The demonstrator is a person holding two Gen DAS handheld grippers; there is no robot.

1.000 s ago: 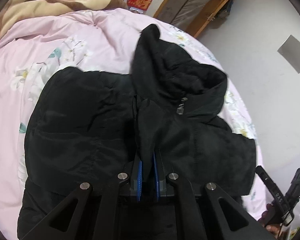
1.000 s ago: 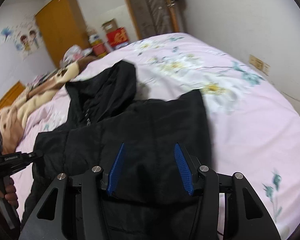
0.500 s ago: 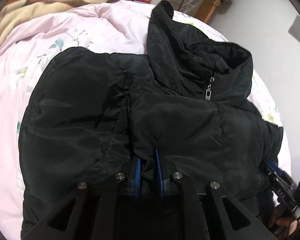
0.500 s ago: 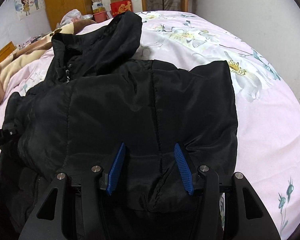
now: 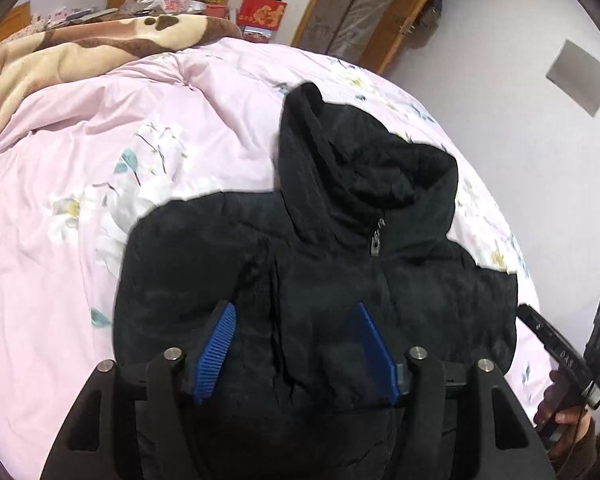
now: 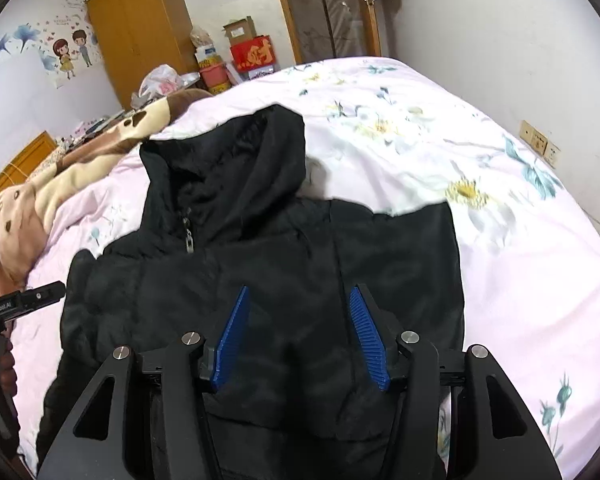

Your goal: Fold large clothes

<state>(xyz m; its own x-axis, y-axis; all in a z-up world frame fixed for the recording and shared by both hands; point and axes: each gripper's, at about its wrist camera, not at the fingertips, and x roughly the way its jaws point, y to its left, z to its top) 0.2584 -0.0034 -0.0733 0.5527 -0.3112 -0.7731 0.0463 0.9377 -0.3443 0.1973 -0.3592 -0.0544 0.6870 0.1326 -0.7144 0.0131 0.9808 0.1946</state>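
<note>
A black hooded padded jacket (image 5: 340, 272) lies folded on the pink floral bedcover (image 5: 80, 240), hood (image 5: 352, 168) pointing away and zipper pull (image 5: 376, 240) showing. My left gripper (image 5: 295, 306) hovers over the jacket's near part. Its jaws are opening, and its blue pads (image 5: 216, 344) stand wide apart with nothing pinched. In the right wrist view the same jacket (image 6: 280, 248) fills the middle. My right gripper (image 6: 299, 289) is above it, jaws opening slightly, and the fabric lies beneath the pads without being pressed. Each gripper's body shows at the edge of the other view.
A beige and brown blanket (image 6: 60, 176) lies at the bed's far left. Boxes and bags (image 6: 252, 52) stand beyond the bed beside an orange wardrobe (image 6: 140, 28). A white wall (image 6: 500, 60) runs along the bed's right side. A hand (image 5: 564, 420) holds the other gripper.
The left gripper was shut on a fold of the jacket; it has let go, spread its jaws wide and lifted back. The right gripper drew back slightly, still unshut.
</note>
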